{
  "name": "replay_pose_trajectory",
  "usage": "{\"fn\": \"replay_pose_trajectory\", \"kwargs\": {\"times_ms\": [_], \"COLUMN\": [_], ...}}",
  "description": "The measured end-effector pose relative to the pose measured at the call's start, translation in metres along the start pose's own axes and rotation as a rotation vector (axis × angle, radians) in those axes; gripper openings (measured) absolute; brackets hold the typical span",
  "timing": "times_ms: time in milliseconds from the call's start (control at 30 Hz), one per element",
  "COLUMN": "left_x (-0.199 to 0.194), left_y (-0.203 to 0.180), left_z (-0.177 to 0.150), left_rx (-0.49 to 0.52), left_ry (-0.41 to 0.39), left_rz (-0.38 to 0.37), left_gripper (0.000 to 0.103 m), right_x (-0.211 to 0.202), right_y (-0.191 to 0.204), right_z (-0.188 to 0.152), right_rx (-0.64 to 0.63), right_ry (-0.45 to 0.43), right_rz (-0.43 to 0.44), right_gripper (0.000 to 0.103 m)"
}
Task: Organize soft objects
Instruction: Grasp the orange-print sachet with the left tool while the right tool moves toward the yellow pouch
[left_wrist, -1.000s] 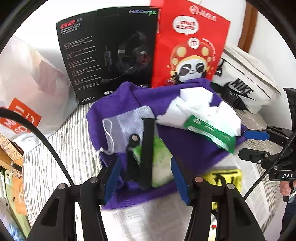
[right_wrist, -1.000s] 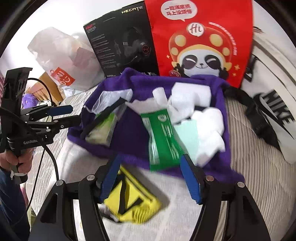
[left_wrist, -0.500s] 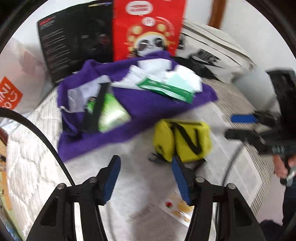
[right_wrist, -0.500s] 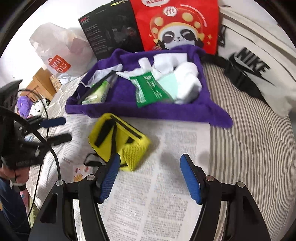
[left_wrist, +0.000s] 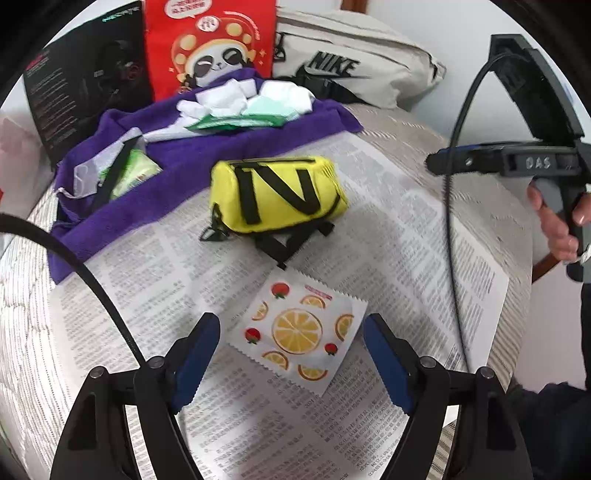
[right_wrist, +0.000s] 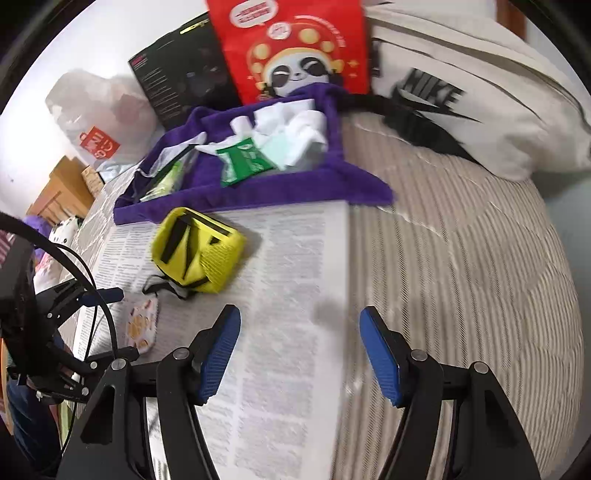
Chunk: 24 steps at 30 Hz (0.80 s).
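Fruit-print packet (left_wrist: 299, 328) now sits between the open left hand-held gripper (left_wrist: 291, 354); right (right_wrist: 299, 350) also open

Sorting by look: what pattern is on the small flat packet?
Orange slices and strawberries on white, clearest in the left wrist view: packet.

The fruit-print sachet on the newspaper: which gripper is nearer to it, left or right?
Left. The left gripper hovers open right at the fruit-print sachet, which lies between its fingers. The right gripper is off to the sachet's right, over bare newspaper.
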<state>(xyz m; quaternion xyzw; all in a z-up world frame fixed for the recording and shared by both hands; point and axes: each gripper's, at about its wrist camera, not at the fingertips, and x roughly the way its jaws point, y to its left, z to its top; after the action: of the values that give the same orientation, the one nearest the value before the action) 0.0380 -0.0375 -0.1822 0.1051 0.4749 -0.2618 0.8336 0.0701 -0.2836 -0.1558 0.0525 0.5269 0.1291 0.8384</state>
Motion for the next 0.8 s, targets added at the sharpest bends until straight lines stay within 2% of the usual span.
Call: {"fn": "replay_pose_trajectory", "kwargs": {"times_ms": [133, 267, 333, 433, 467, 500, 533, 633, 667, 800], "left_x": [0.013, 0.018, 0.022, 0.024, 0.024, 0.022, 0.02, 0.015, 0.014, 0.008], "left_y": [-0.007, -0.011, -0.009, -0.003, -0.002, -0.001, 0.0, 0.007, 0.01, 0.017], "left_z": [-0.004, -0.002, 0.002, 0.006, 0.006, 0.005, 0.004, 0.001, -0.001, -0.007], "left_rx": [0.058, 0.121, 0.125, 0.092, 0.089, 0.087, 0.073, 0.044, 0.033, -0.007], "left_ry": [0.025, 0.001, 0.007, 0.002, -0.006, -0.015, -0.019, -0.024, -0.024, -0.035], "left_rz": [0.015, 0.05, 0.058, 0.039, 0.044, 0.05, 0.053, 0.053, 0.044, 0.04], "left_gripper": [0.083, 0.09, 0.09, 0.075, 0.065, 0.05, 0.043, 0.036, 0.03, 0.028], "right_x": [-0.006, -0.003, 0.0, 0.004, 0.006, 0.008, 0.01, 0.015, 0.017, 0.025], "right_y": [-0.014, -0.023, -0.024, -0.024, -0.023, -0.022, -0.021, -0.017, -0.016, -0.013], "right_z": [-0.013, -0.018, -0.017, -0.015, -0.014, -0.013, -0.012, -0.012, -0.012, -0.012], "right_rx": [0.032, 0.06, 0.067, 0.066, 0.063, 0.061, 0.058, 0.045, 0.043, 0.039], "right_ry": [-0.004, 0.009, 0.014, 0.016, 0.019, 0.021, 0.023, 0.031, 0.034, 0.049], "right_rz": [-0.017, -0.019, -0.014, -0.007, -0.004, -0.001, 0.002, 0.014, 0.018, 0.029], "right_gripper": [0.067, 0.067, 0.067, 0.067, 0.067, 0.067, 0.067, 0.067, 0.067, 0.067]}}
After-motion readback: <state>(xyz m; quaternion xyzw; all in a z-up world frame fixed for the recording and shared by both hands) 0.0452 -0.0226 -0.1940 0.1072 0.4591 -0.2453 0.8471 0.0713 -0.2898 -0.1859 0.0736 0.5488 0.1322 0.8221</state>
